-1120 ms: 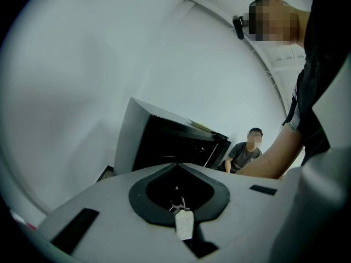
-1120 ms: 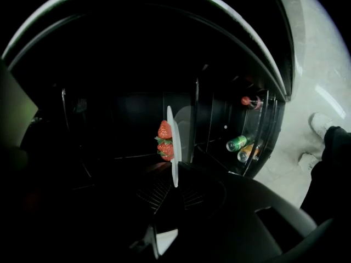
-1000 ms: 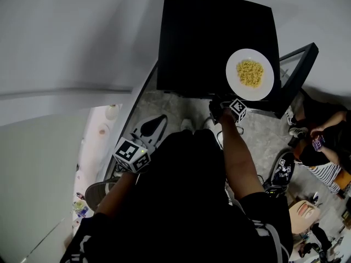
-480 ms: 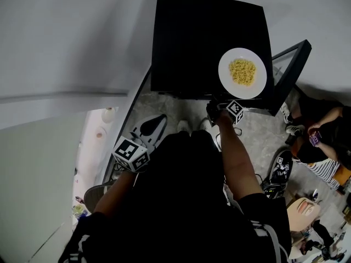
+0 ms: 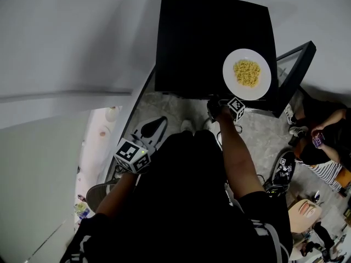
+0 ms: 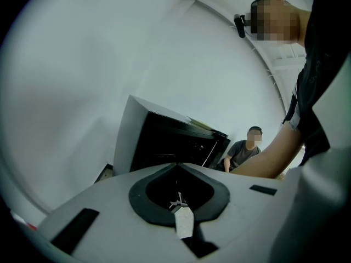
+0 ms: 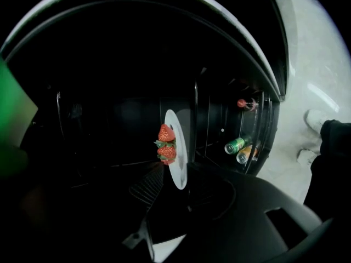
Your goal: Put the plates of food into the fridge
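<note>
A white plate of yellow food (image 5: 247, 74) rests on top of the small black fridge (image 5: 203, 43), near its right front corner. My right gripper (image 5: 216, 107) reaches into the fridge just under that front edge. In the right gripper view a second white plate (image 7: 178, 152) carrying strawberries (image 7: 166, 141) lies inside the dark fridge over a wire shelf (image 7: 145, 185). Its near rim is between the jaws of my right gripper (image 7: 181, 201), which are opening and no longer pinch it. My left gripper (image 5: 151, 127) hangs back at the left, shut and holding nothing.
The fridge door (image 5: 296, 73) stands open to the right, and its shelf holds cans (image 7: 237, 145). People sit on the floor at the right (image 5: 323, 141), and one of them (image 6: 247, 149) appears past the fridge in the left gripper view. A white wall fills the left.
The head view has drifted slightly. My right gripper stays at the fridge opening and my left gripper has not moved.
</note>
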Available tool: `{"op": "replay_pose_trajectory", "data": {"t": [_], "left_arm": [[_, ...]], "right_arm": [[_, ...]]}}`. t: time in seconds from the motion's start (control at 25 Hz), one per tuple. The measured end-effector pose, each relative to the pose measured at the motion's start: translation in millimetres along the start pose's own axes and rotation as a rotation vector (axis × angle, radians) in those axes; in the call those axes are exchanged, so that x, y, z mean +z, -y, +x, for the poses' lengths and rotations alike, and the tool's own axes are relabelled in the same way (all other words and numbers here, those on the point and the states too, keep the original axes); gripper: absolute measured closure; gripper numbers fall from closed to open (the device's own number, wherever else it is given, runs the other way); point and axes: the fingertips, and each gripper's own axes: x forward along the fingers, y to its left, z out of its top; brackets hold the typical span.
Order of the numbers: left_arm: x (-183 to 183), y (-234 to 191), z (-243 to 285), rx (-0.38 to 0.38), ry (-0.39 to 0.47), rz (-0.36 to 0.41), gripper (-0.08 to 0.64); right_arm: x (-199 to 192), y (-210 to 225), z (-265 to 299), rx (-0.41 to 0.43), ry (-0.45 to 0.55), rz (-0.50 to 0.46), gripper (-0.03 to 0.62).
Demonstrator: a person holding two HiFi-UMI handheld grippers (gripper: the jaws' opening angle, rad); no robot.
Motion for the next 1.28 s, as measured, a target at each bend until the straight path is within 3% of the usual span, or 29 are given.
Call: {"op": "replay_pose_trajectory", "data": {"t": [0.12,0.48,0.68,0.84,0.92,1.08,1.28], "left_arm": [[3,-2,2,-0.006,0.004,0.003,0.54],[4,3,9,-0.039,-0.014,0.022,0.54],[1,2,5,-0.025,-0.022,0.014,0.54],[-3,0,3,-0.018,-0.02,0.005,0.54],[-4,0,3,-0.019,-0.016,0.005,0.54],[0,-2,5,-0.025,-0.001,0.001,0.54],[10,4,15,-0.061,0.036,-0.004,0.54]], "right_arm": [[-3,3,-6,-0.009,0.003,-0.002,0.418],[0,3,-6,0.008,0.023,0.011,0.355],[6,-5,8,-0.056,0.082,0.039,0.3],[15,18,5,-0.162,0.111,0.009,0.288],[11,16,-2,-0.175,0.113,0.001,0.287],[2,11,-16,-0.118,0.07,-0.033,0.288],[-32,-31,-53,0.081,-0.139,-0.246,0.288]]}}
